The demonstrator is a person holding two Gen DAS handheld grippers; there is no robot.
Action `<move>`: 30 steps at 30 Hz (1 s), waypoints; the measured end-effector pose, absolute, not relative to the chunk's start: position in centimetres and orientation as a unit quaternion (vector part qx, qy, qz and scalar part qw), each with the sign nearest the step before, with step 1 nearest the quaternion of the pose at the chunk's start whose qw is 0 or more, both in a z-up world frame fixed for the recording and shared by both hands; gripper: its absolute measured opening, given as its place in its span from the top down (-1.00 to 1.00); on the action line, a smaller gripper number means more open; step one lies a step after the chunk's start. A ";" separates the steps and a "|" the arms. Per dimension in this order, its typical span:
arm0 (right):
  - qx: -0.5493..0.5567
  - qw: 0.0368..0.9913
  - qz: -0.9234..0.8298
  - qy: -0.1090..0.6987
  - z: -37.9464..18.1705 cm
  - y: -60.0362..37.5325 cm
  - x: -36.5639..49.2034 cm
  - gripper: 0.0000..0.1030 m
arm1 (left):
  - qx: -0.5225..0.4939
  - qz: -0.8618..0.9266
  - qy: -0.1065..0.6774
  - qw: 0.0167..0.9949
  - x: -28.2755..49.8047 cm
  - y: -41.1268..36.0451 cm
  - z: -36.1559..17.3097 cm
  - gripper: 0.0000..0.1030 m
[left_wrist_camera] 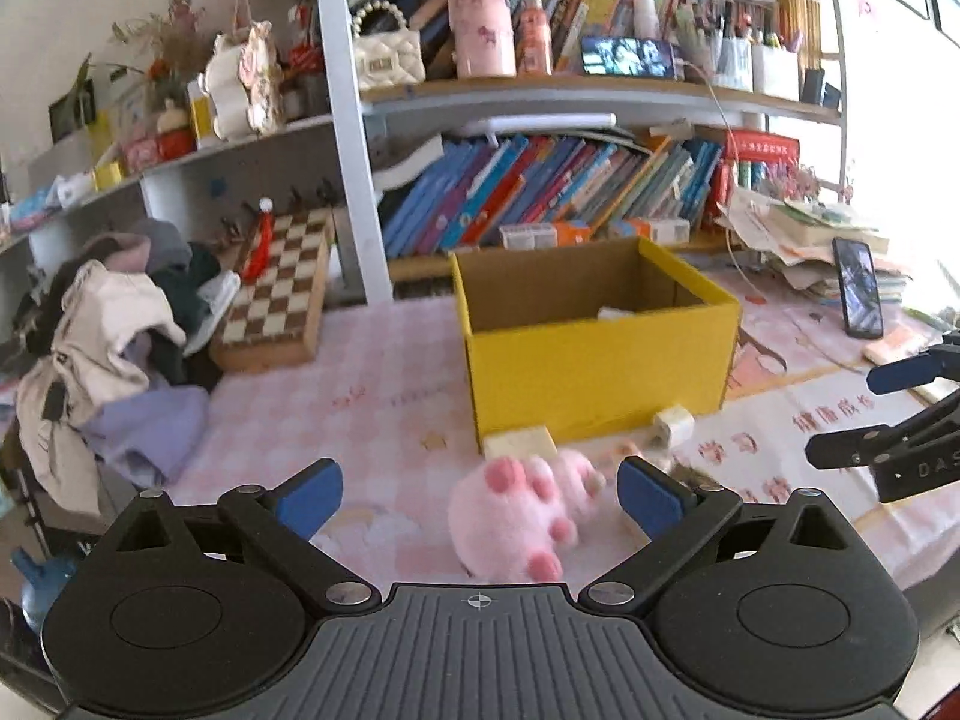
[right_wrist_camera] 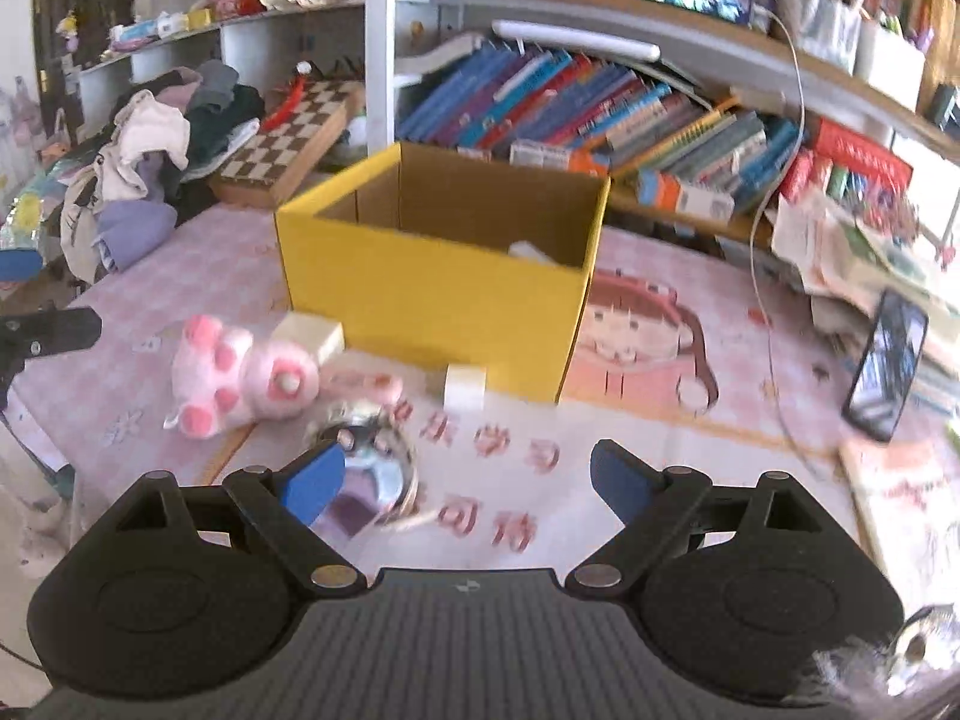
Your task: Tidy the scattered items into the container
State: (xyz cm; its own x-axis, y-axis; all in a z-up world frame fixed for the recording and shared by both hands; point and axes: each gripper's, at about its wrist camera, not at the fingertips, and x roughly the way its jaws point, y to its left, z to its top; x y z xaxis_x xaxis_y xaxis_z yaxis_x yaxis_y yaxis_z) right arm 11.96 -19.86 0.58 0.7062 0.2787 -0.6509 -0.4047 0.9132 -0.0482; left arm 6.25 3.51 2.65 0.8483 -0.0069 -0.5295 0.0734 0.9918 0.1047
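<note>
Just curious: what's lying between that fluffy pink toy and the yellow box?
A cream-coloured block lies between the pink plush toy and the yellow cardboard box, right by the box's front wall. The right wrist view shows it best.

Both fisheye cameras ride low over the pink patterned tablecloth [left_wrist_camera: 372, 372], each looking forward toward the bookshelves. The left wrist view faces the open yellow cardboard box [left_wrist_camera: 600, 372] at frame centre, close. The right wrist view looks from further right, box [right_wrist_camera: 432, 300] centre-left. Both share the pink plush toy [left_wrist_camera: 516, 516] [right_wrist_camera: 240, 372].
</note>
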 end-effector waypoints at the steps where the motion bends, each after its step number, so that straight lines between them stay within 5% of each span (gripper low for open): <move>1: -0.093 0.918 0.182 0.338 0.3 -19.7 11.7 -0.73 | 0.062 -0.023 0.276 0.959 6.1 3.4 2.4 -0.93; 30: -0.130 0.891 0.203 0.386 -3.2 -14.7 8.7 -0.67 | 0.047 -0.036 0.354 0.933 4.4 2.2 -2.7 -0.93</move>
State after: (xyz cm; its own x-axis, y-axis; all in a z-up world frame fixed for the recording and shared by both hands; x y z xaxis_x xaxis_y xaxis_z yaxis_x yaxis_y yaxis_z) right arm 8.68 -14.69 -3.21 0.6207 0.2602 -0.7396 -0.4613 0.8840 -0.0761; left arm 4.37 2.22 -2.71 0.7467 -0.0340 -0.6643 0.1012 0.9929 0.0630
